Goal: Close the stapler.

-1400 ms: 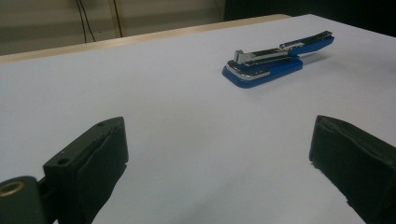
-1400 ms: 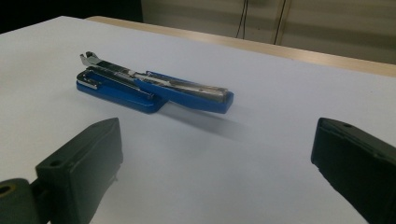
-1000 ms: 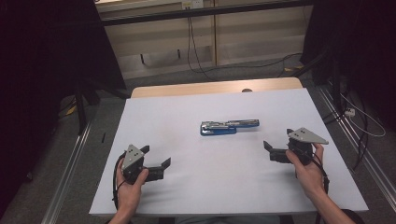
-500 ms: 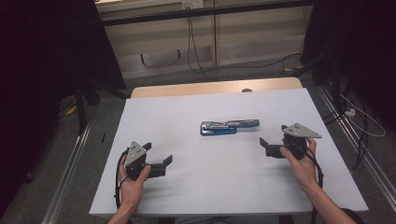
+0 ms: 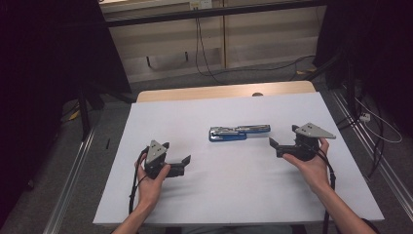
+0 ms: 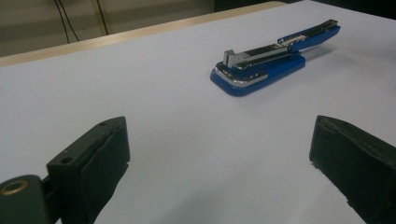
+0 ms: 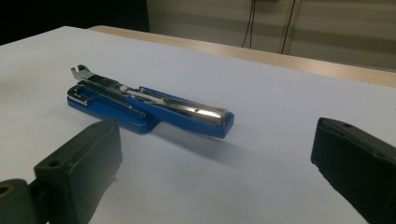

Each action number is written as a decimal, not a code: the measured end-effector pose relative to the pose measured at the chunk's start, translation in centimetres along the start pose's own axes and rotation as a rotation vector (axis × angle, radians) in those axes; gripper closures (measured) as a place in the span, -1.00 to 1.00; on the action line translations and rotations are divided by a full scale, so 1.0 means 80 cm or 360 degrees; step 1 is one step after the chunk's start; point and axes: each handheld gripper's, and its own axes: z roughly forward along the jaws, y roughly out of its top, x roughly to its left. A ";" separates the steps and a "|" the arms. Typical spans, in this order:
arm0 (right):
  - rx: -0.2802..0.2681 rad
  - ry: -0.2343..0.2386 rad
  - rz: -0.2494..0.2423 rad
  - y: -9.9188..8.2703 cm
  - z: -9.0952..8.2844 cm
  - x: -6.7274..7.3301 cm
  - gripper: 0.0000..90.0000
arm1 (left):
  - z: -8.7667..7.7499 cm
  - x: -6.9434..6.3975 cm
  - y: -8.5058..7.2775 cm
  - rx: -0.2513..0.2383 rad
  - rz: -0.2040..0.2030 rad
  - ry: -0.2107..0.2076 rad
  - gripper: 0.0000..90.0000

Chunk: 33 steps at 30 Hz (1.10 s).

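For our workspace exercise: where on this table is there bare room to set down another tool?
The white table is bare between the left gripper and right gripper, in front of the blue stapler, and behind it up to the wooden far edge. It is crowded at the stapler itself.

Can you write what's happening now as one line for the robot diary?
left tool: open, empty | right tool: open, empty, nearer stapler | blue stapler: lying flat, untouched | white table

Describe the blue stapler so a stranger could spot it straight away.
Start at the white-covered table. Near its middle, between the left gripper and right gripper, lies the blue plastic stapler with a chrome metal top. It is the one blue thing there, long and flat.
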 end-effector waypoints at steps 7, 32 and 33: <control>-0.0019 0.0013 -0.0035 0.018 0.014 -0.005 -0.90 | 0.033 -0.001 0.010 0.0062 -0.0018 -0.0056 -0.81; 0.0141 0.0082 -0.0036 0.009 0.044 -0.013 -0.48 | 0.091 0.013 0.040 -0.0010 -0.0042 -0.0030 -0.93; 0.0163 0.0083 -0.0047 0.009 0.045 -0.012 -0.46 | 0.093 0.014 0.041 -0.0011 -0.0057 -0.0032 -0.93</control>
